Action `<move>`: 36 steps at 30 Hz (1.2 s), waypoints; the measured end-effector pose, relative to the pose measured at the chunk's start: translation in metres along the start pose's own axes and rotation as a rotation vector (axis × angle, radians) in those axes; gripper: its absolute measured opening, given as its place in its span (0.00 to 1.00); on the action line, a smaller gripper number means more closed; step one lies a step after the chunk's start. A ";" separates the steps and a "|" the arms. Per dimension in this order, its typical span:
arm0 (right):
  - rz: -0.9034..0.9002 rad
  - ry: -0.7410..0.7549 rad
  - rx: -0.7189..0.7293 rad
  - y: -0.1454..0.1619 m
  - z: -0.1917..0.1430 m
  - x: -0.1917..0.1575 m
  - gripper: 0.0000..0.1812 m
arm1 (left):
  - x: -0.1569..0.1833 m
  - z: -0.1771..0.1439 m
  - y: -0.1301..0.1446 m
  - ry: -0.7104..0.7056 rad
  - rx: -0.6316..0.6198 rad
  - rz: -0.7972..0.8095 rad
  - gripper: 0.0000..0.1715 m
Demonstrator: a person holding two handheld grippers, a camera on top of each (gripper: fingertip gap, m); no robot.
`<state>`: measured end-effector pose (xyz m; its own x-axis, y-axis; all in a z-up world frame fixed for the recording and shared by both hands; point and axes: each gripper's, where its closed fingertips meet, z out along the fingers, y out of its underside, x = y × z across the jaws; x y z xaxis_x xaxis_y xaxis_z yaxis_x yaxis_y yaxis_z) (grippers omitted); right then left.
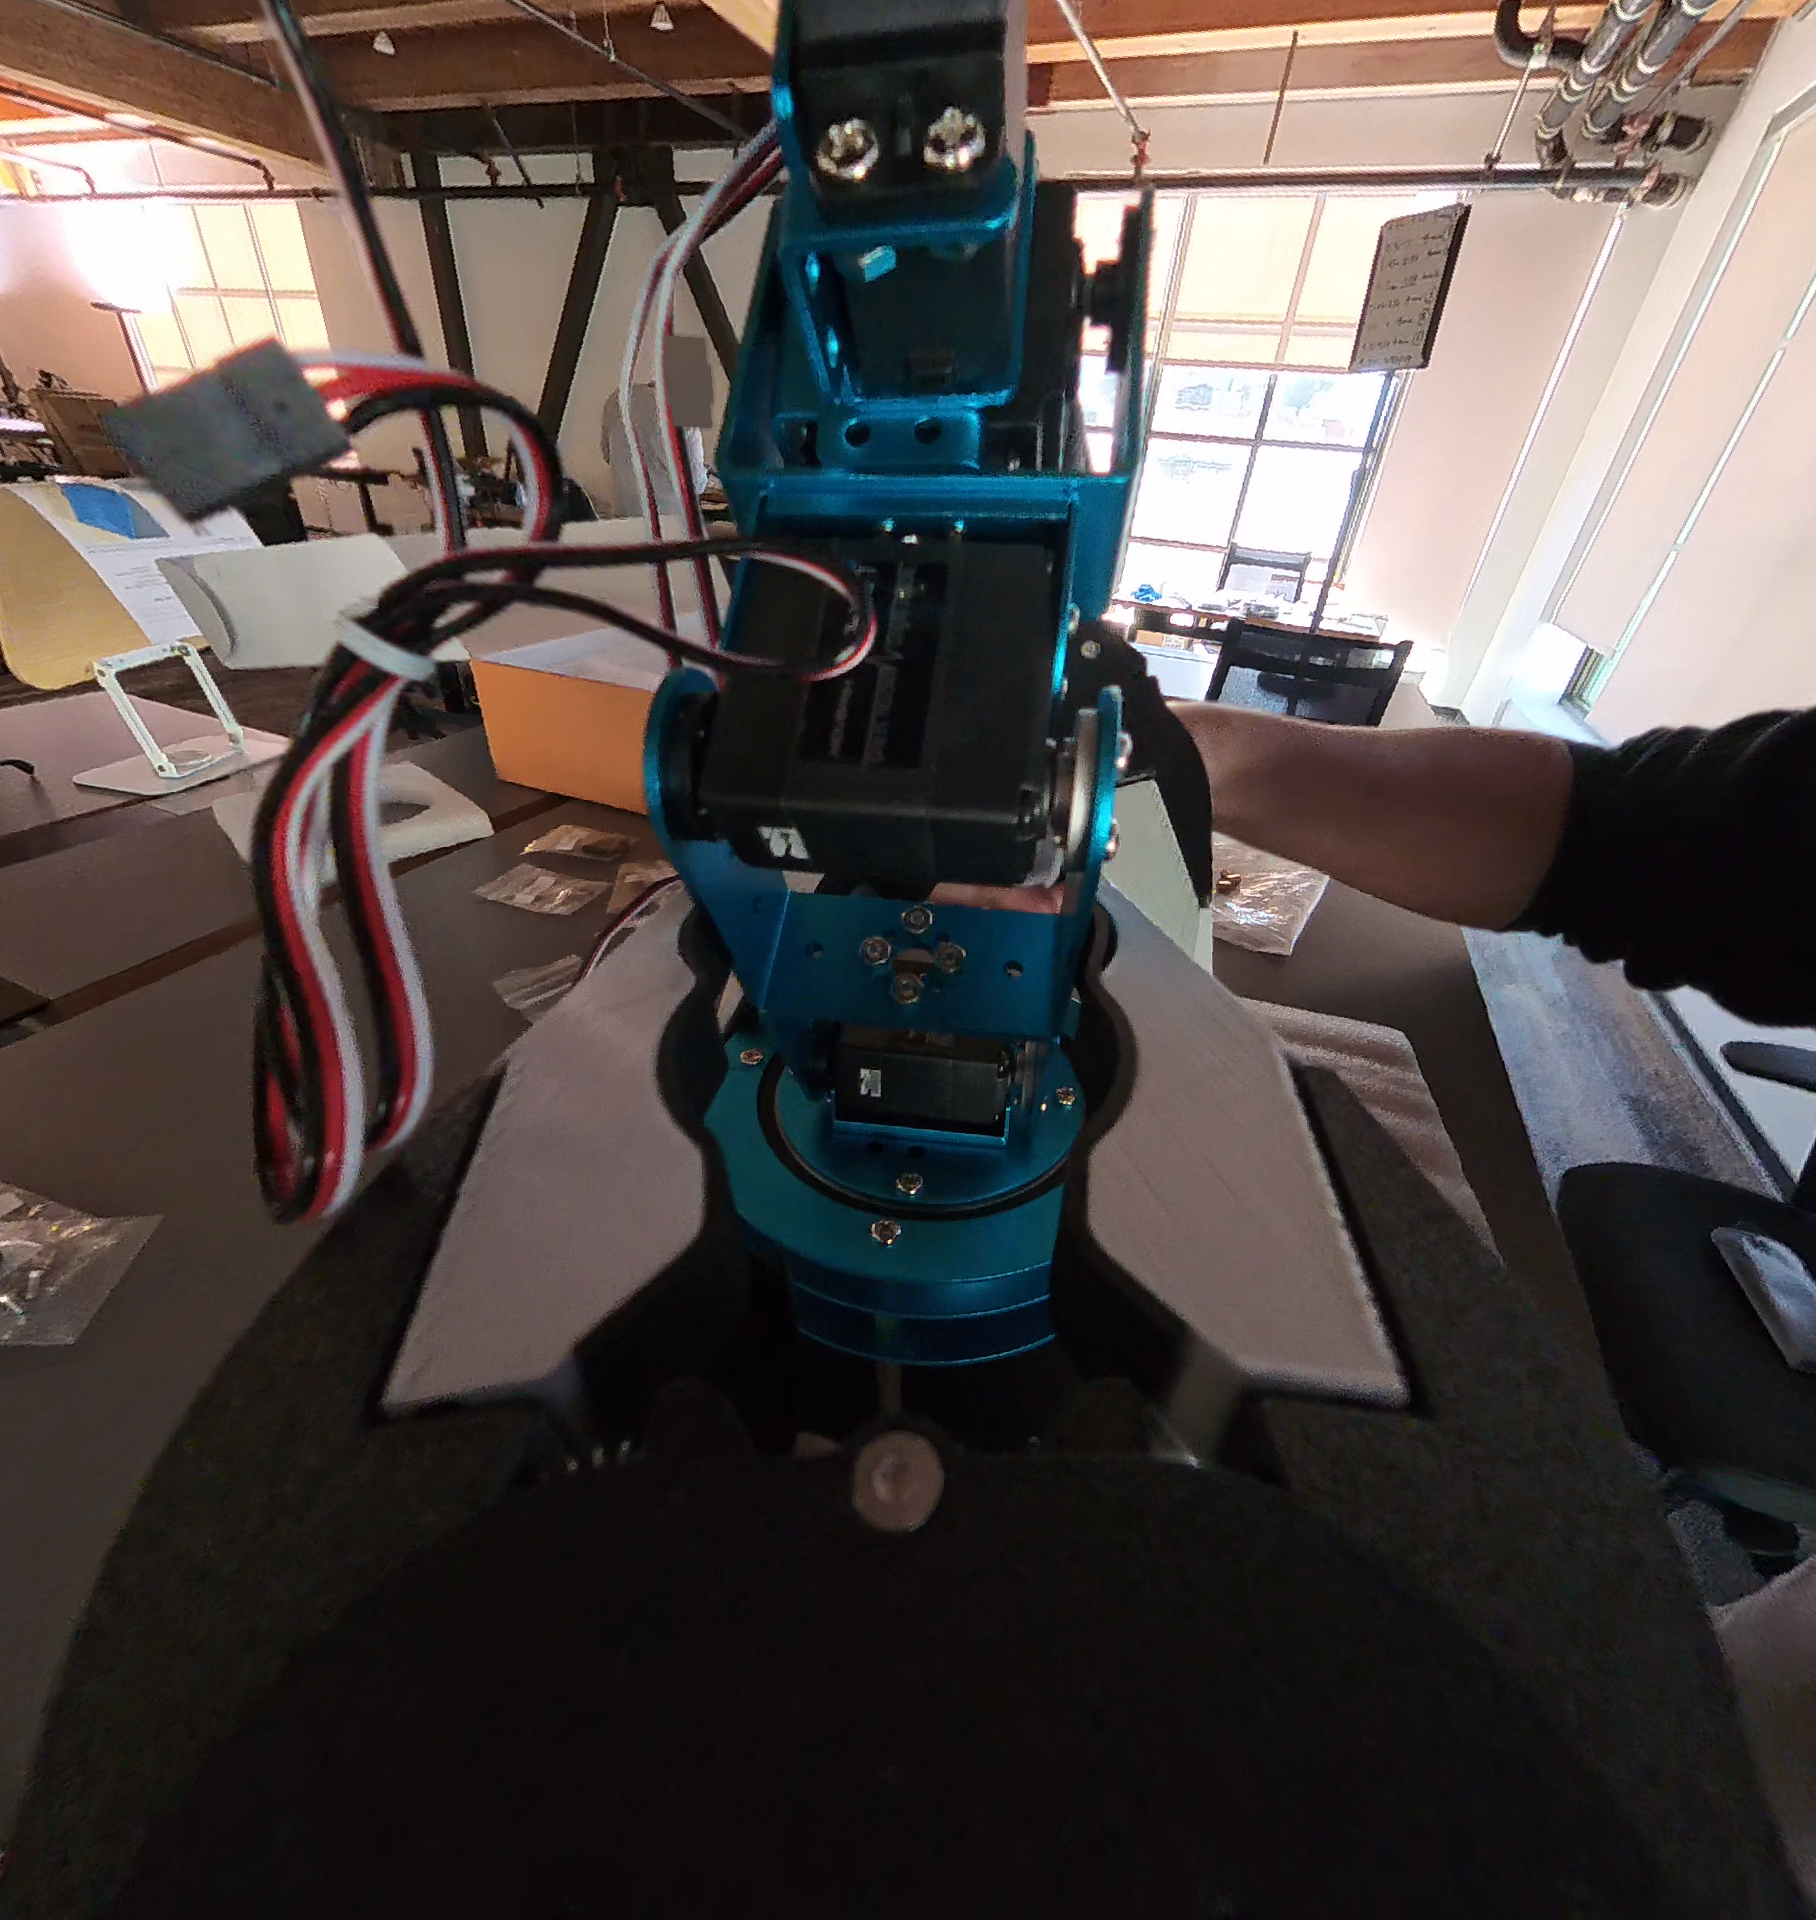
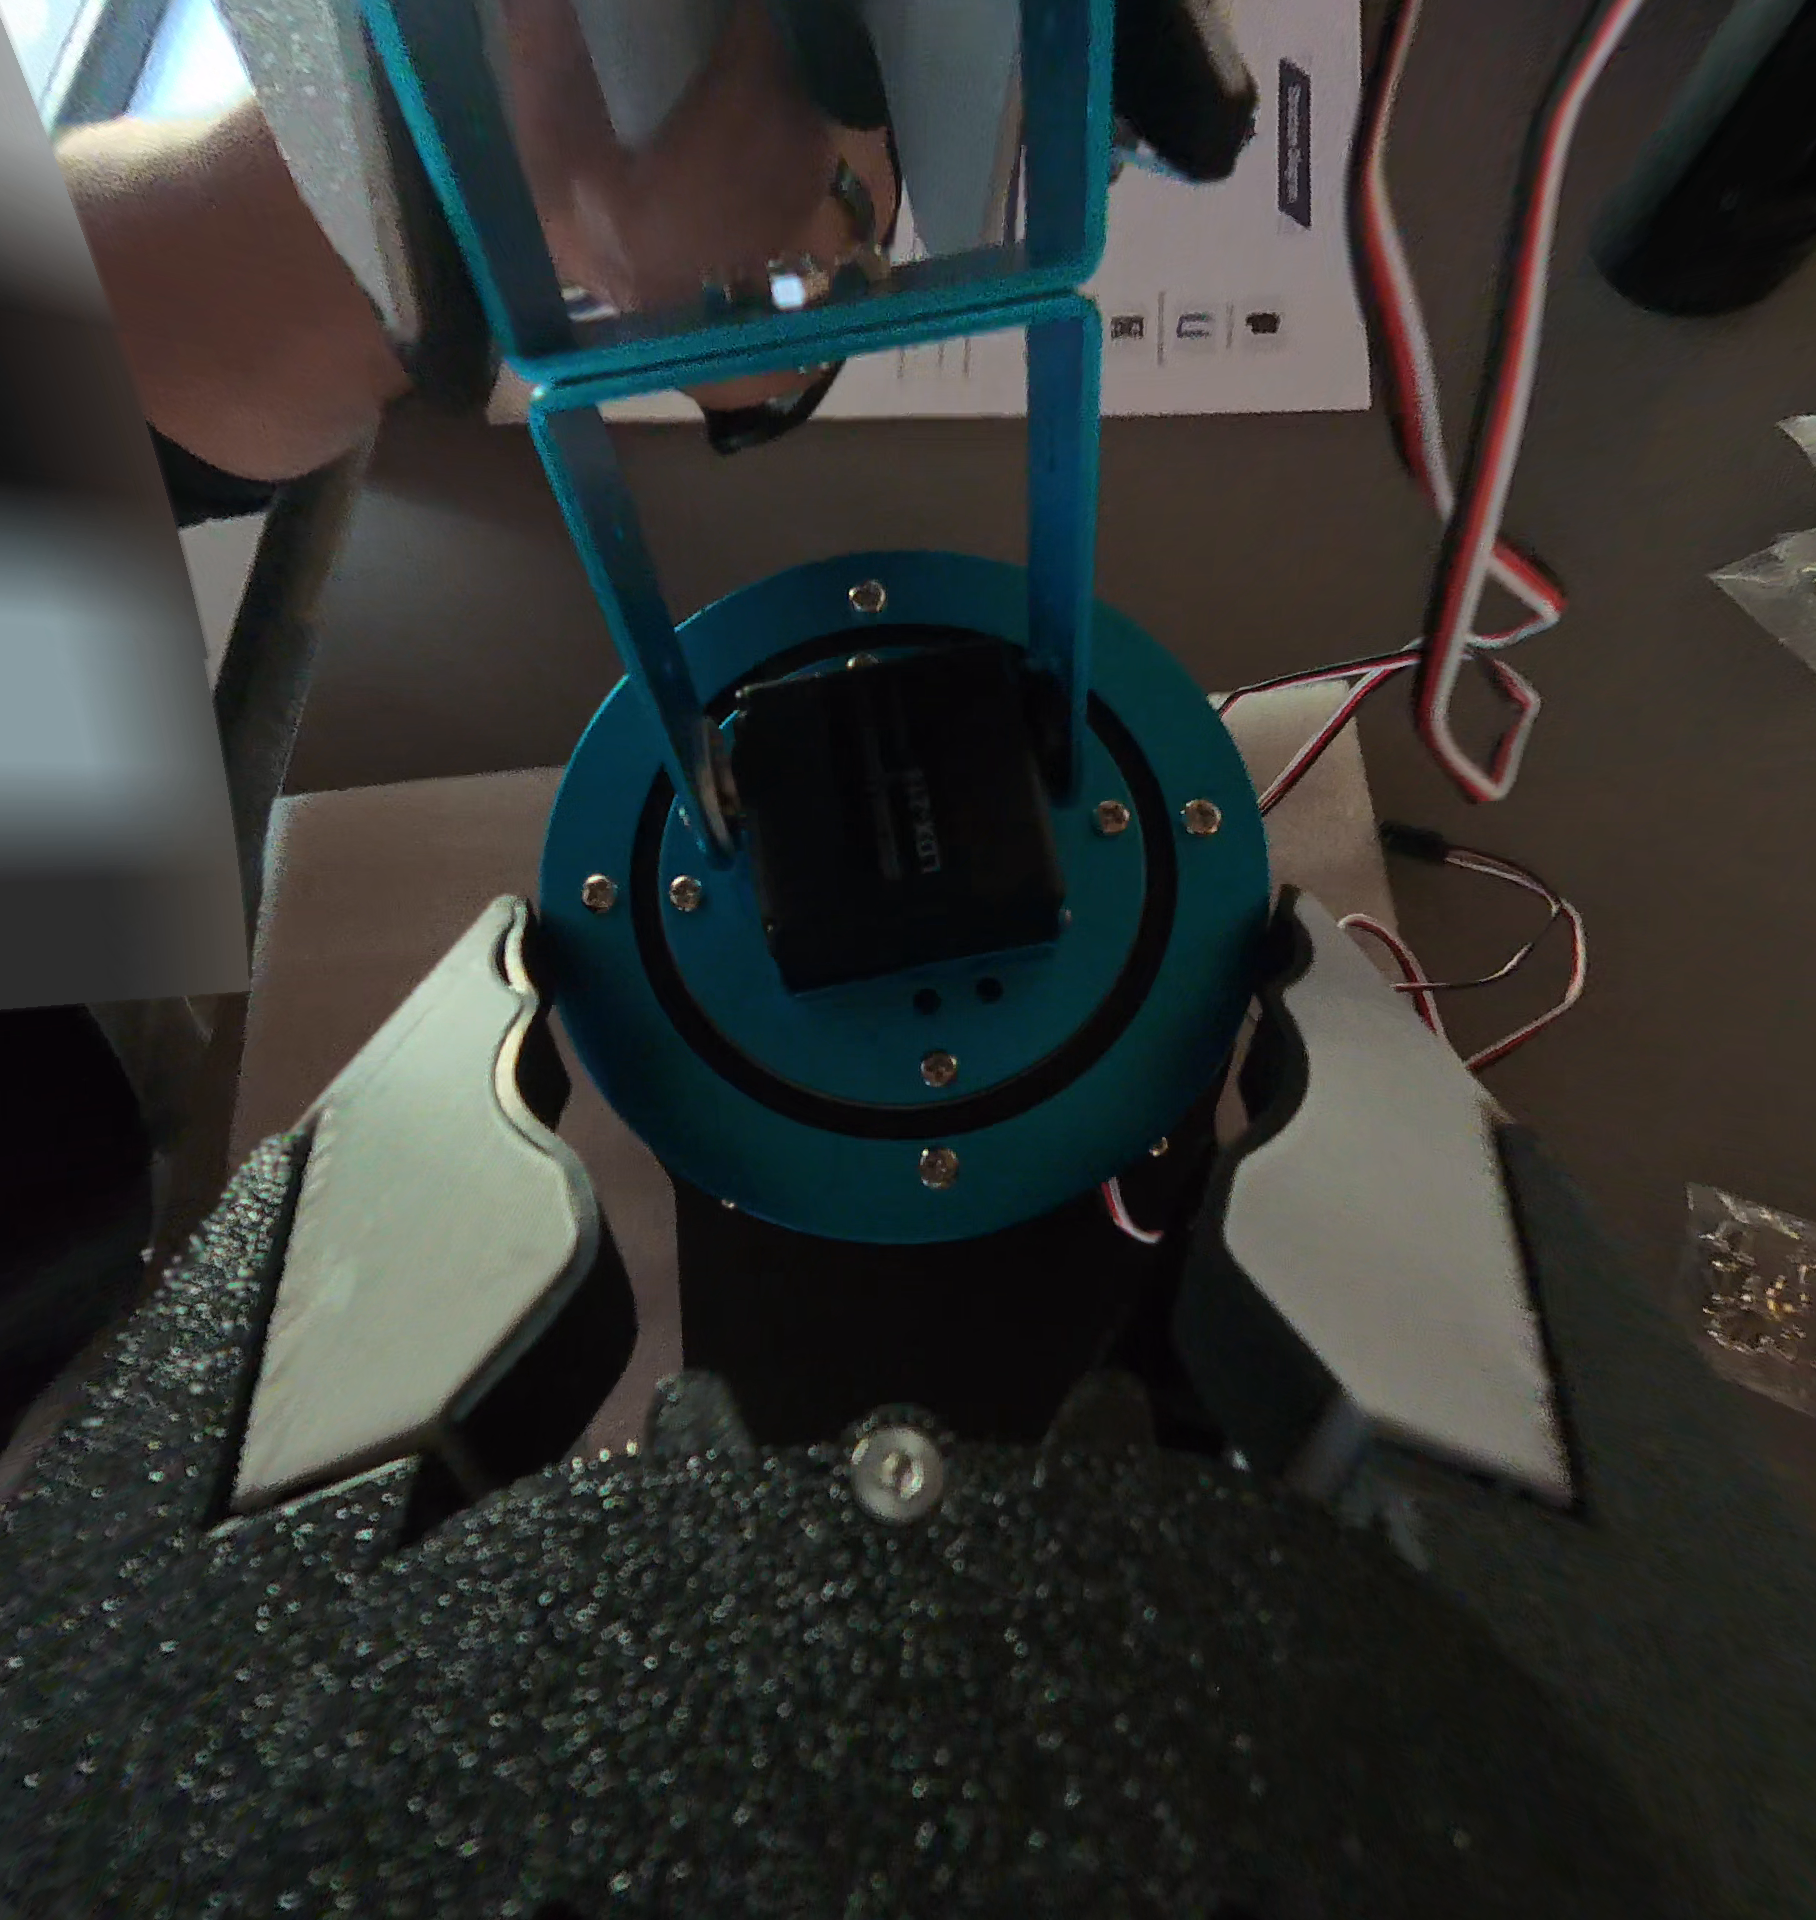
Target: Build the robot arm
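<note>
A small blue metal robot arm (image 1: 883, 582) with black servos stands upright on its round blue base (image 1: 914, 1299). My left gripper (image 1: 883, 956) has its grey fingers (image 1: 571, 1195) pressed against both sides of that base. In the right wrist view I look down on the base ring (image 2: 883, 1132) and a black servo (image 2: 904, 821). My right gripper (image 2: 899, 914) is shut on the ring, one finger (image 2: 416, 1195) touching each side. Red, white and black servo cables (image 1: 332, 883) with a black connector (image 1: 223, 431) hang loose at the arm's left.
A forearm in a black sleeve (image 1: 1403, 810) reaches in from the right. Clear bags of screws (image 1: 42, 1268) (image 2: 1766, 1299), an orange box (image 1: 561, 727), a printed sheet (image 2: 1247, 208) and loose cables (image 2: 1475, 623) lie on the dark table (image 1: 104, 1091). An office chair (image 1: 1714, 1299) stands at the right. About 9 centimeters separates my left fingertips from my right.
</note>
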<state>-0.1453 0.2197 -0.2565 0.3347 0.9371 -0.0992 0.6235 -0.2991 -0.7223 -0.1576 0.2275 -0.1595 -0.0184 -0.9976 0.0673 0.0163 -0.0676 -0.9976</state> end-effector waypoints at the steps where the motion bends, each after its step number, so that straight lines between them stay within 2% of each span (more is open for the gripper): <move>1: -0.008 0.008 -0.011 0.001 0.000 -0.001 0.74 | 0.002 0.000 0.000 0.003 -0.002 0.014 0.39; 8: 0.040 -0.034 0.040 0.000 0.002 0.001 0.74 | -0.005 0.000 0.001 -0.003 -0.007 -0.043 0.38; 18: -0.053 0.066 -0.026 0.002 0.004 -0.004 0.74 | 0.011 -0.007 0.007 0.041 -0.036 0.078 0.38; 19: -0.049 0.064 -0.024 0.002 0.005 -0.004 0.74 | 0.011 -0.008 0.007 0.039 -0.034 0.072 0.40; 20: -0.046 0.060 -0.010 0.002 0.005 -0.004 0.74 | 0.011 -0.008 0.007 0.038 -0.028 0.068 0.38; 23: -0.037 0.050 0.014 0.001 0.004 -0.003 0.74 | 0.009 -0.007 0.007 0.038 -0.022 0.056 0.40; 26: -0.028 0.039 0.034 0.000 0.005 -0.003 0.74 | 0.007 -0.010 0.009 0.044 -0.024 0.043 0.38; 29: -0.040 0.047 0.053 0.000 0.005 -0.003 0.74 | 0.008 -0.010 0.009 0.055 -0.014 0.041 0.40; 30: -0.053 0.057 0.055 0.000 0.005 -0.004 0.74 | 0.010 -0.010 0.010 0.063 -0.014 0.048 0.38; 36: -0.073 0.073 0.074 0.000 0.004 -0.005 0.74 | 0.015 -0.010 0.011 0.071 -0.034 0.075 0.38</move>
<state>-0.1506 0.2155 -0.2586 0.3423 0.9396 0.0031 0.5953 -0.2143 -0.7744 -0.1679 0.2124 -0.1700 -0.0888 -0.9960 -0.0079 -0.0141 0.0092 -0.9999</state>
